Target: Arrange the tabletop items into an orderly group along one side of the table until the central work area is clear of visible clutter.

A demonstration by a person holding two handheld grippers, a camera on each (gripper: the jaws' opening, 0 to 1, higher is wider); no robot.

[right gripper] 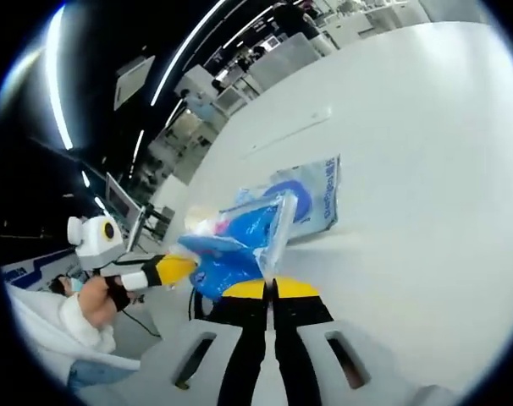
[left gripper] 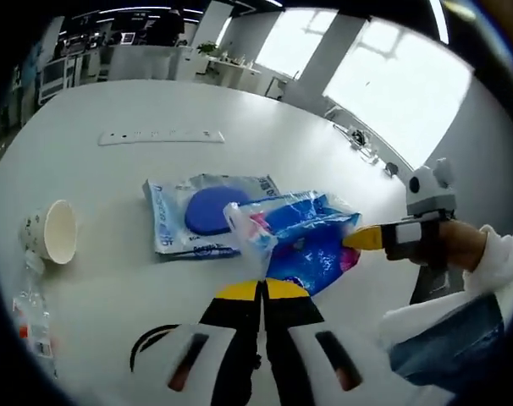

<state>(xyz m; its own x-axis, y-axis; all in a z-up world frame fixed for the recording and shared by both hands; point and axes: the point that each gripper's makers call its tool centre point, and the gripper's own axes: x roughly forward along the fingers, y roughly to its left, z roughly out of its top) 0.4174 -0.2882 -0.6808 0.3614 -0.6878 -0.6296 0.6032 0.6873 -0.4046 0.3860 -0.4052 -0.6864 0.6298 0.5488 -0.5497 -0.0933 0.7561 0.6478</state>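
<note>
Blue packet (left gripper: 311, 241): lifted above the table (left gripper: 341, 161), stretched between both tools
Left tool (left gripper: 262, 286): jaws closed on its clear edge
Right tool (right gripper: 272, 285): jaws closed on its other edge
Flat pouch (left gripper: 197, 211): lies behind
Paper cup (left gripper: 52, 232): on its side, left

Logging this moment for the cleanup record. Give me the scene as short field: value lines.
surface: white table
left hand-held gripper: shut on blue snack bag
right hand-held gripper: shut on the same bag's other end
under the bag: flat packet with blue disc
also on table: paper cup on its side, white power strip, clear wrapper, black cable
</note>
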